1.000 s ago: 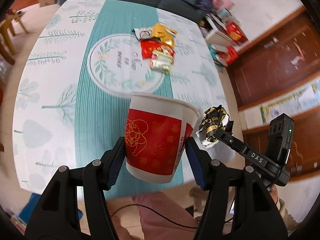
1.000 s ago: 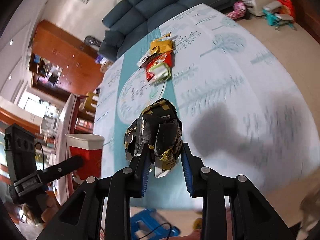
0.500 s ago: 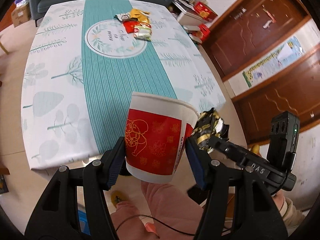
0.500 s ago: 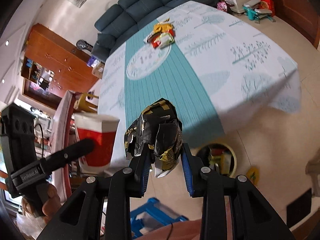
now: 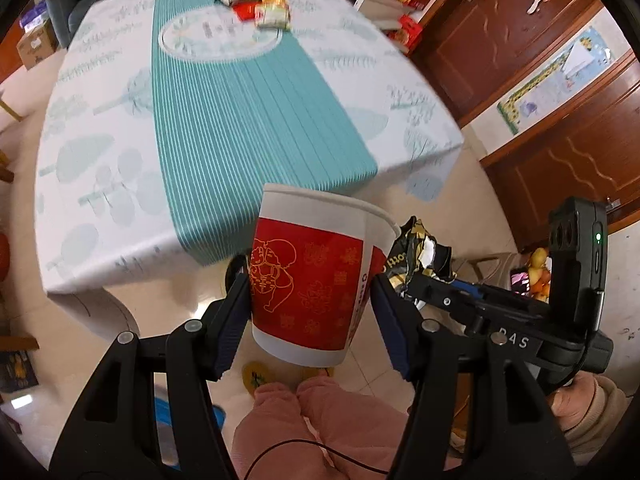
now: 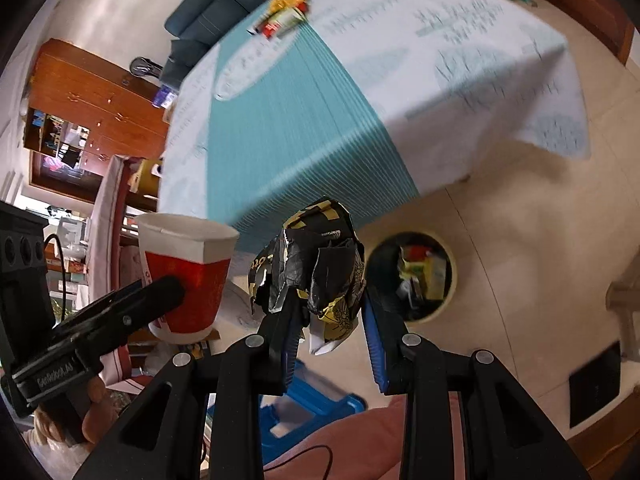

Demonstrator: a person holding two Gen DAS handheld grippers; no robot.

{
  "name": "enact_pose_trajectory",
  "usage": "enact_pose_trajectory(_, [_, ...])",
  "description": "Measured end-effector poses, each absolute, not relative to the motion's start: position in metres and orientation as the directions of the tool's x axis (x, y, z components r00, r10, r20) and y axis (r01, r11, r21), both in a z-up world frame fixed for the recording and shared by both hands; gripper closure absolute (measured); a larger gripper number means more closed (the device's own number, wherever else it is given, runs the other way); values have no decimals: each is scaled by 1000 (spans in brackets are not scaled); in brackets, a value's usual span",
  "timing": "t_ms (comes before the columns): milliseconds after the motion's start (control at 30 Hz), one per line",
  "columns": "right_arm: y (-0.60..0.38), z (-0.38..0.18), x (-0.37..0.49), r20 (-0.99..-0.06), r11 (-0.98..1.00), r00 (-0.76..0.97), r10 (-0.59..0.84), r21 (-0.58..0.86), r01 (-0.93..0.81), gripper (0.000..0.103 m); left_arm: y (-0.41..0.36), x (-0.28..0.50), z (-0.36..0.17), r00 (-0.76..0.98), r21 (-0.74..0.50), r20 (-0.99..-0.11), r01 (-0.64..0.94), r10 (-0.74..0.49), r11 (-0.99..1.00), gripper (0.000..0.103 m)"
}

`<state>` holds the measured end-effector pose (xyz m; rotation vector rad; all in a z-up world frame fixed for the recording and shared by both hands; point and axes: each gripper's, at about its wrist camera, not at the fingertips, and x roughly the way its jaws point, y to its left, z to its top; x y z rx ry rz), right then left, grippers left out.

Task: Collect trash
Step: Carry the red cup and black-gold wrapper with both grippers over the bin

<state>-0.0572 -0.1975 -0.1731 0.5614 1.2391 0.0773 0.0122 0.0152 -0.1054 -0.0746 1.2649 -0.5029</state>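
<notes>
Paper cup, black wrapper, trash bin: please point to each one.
Paper cup [image 5: 308, 284]: left wrist view, red printed side.
Black wrapper [image 6: 316, 268]: right wrist view, crumpled middle.
Trash bin [image 6: 451, 254]: right wrist view, pale right rim.

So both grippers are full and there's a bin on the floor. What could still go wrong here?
The crumpled wrapper in the right gripper bulges above the pads and could slip out before the trash bin, which sits off to one side. The paper cup in the left gripper is held tilted, so it might twist loose. More wrappers remain on the table.
</notes>
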Motion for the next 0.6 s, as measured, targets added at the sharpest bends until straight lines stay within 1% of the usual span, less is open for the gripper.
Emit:
enact_pose_trajectory(67, [-204, -197, -60, -879, 862, 321, 352, 438, 255, 74, 8, 6, -123, 198, -316, -900, 314, -387, 895, 46])
enact_pose_trajectory(267, [-221, -283, -63, -902, 851, 249, 352, 419, 315, 74, -8, -4, -199, 153, -296, -928, 255, -341, 920, 46])
enact_pose_trajectory(500, [-231, -360, -51, -911, 842, 202, 358, 409, 353, 74, -18, 4, -290, 134, -265, -948, 179, -290, 948, 46])
enact_pose_trajectory(600, [-230, -385, -45, -916, 847, 181, 357, 399, 350, 74, -20, 9, -324, 128, -253, -953, 152, -273, 955, 46])
